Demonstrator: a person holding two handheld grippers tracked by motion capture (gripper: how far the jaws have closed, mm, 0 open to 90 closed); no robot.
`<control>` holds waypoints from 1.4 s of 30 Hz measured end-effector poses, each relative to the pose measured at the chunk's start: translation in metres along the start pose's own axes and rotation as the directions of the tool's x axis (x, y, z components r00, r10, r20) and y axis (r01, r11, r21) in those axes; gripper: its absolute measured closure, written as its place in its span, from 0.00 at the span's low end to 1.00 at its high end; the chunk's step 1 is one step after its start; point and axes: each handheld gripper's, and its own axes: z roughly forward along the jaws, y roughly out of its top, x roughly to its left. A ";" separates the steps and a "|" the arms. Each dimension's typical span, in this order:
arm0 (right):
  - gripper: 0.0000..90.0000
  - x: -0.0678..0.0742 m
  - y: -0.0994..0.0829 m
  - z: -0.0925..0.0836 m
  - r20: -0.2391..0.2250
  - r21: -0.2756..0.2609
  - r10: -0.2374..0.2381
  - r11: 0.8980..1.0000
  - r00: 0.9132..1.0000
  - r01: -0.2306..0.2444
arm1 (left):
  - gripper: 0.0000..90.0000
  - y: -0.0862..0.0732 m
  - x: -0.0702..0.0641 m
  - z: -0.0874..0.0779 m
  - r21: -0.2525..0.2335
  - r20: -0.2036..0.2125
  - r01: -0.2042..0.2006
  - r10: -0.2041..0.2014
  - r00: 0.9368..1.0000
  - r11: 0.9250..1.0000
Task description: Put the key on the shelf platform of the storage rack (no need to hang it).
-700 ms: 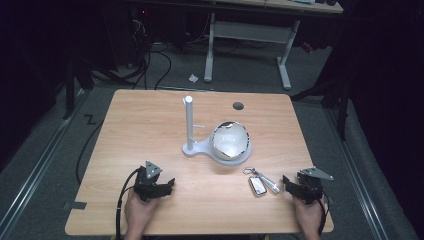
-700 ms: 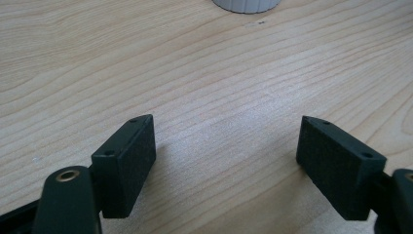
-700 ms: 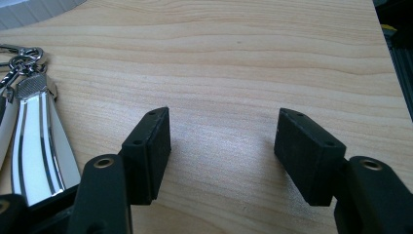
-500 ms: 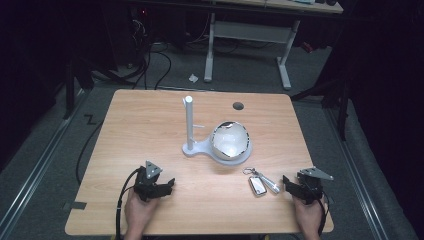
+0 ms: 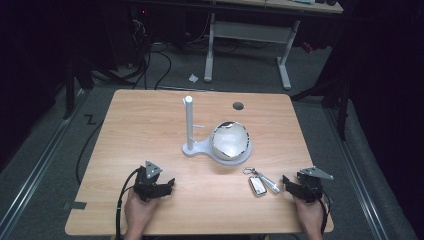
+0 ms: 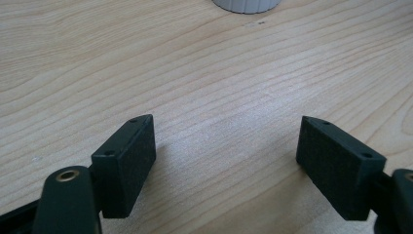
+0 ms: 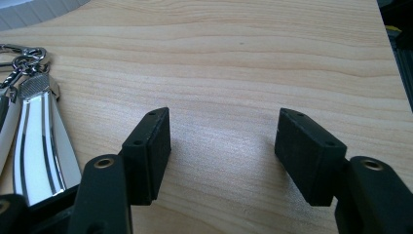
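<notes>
Wooden table (image 5: 150, 125), light grain, stood on a dark grey floor (image 5: 50, 150) with black cables trailing at the far left. Nearest the person, the left gripper (image 5: 168, 185) rested low on the table at the near left, held in the left hand (image 5: 139, 212); in the left gripper view its jaws stood wide apart over bare wood, nothing between them. Right gripper (image 5: 287, 181) rested at the near right, held in the right hand (image 5: 309, 216); in the right gripper view its jaws also stood wide, gripping nothing, bare wood between them.

Key bunch (image 5: 260, 182) lay flat on the table just beside the right gripper, towards the centre; a ring and shiny fobs showed at the left edge of the right gripper view (image 7: 34, 141). Not touching either gripper.

Farther off, near mid-table, a white stand (image 5: 197, 148) carried an upright white post (image 5: 189, 122) with a small side peg. On the stand's round part, right of the post, sat a white bowl (image 5: 230, 141), opening facing up.

Beyond that, a dark round grommet hole (image 5: 238, 105) near the far edge. Behind the table stood a white desk frame (image 5: 250, 32), and a scrap of white paper (image 5: 193, 77) lay on the floor
</notes>
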 end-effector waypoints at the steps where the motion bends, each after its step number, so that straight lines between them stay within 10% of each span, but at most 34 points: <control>1: 0.43 0.000 0.000 0.000 0.000 0.000 0.000 1.000 1.000 0.000 | 0.25 0.000 0.000 0.000 0.000 0.000 0.000 0.000 1.000 1.000; 42: 0.59 0.037 0.011 -0.019 -0.128 -0.035 -0.104 0.994 0.986 0.101 | 0.25 0.000 0.000 0.000 0.000 -0.001 0.002 -0.002 1.000 1.000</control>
